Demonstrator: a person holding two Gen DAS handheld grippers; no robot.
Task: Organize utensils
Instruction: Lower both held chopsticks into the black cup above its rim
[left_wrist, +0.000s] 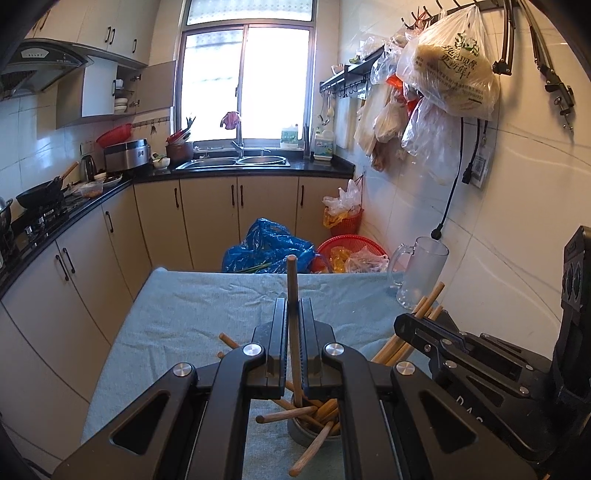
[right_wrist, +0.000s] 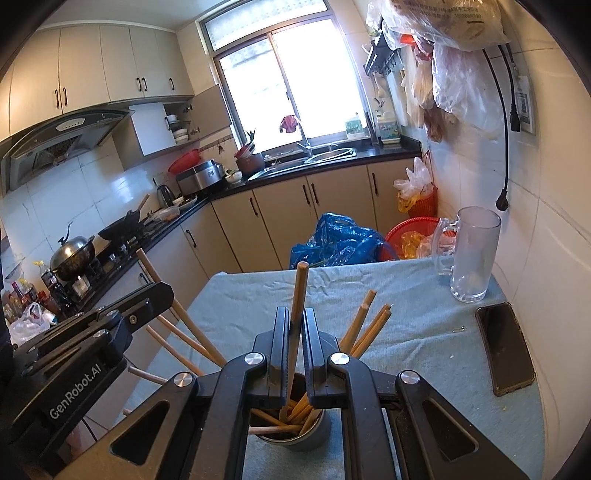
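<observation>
A grey metal cup (left_wrist: 295, 430) (right_wrist: 317, 430) stands on the blue-grey cloth, packed with several wooden chopsticks that splay outward. My left gripper (left_wrist: 294, 306) is shut on one darker chopstick (left_wrist: 293, 280), held nearly upright with its lower end down in the cup. My right gripper (right_wrist: 294, 314) is shut on another chopstick (right_wrist: 300, 284), likewise upright over the cup. In the left wrist view the right gripper's body (left_wrist: 480, 354) sits at the right; in the right wrist view the left gripper's body (right_wrist: 85, 332) sits at the left.
A clear glass mug (right_wrist: 471, 254) (left_wrist: 421, 271) stands at the cloth's far right by the tiled wall. A black phone (right_wrist: 504, 347) and a small pin (right_wrist: 459, 329) lie on the right. Beyond the table edge sit a blue bag (right_wrist: 340, 242) and red baskets (right_wrist: 410, 232).
</observation>
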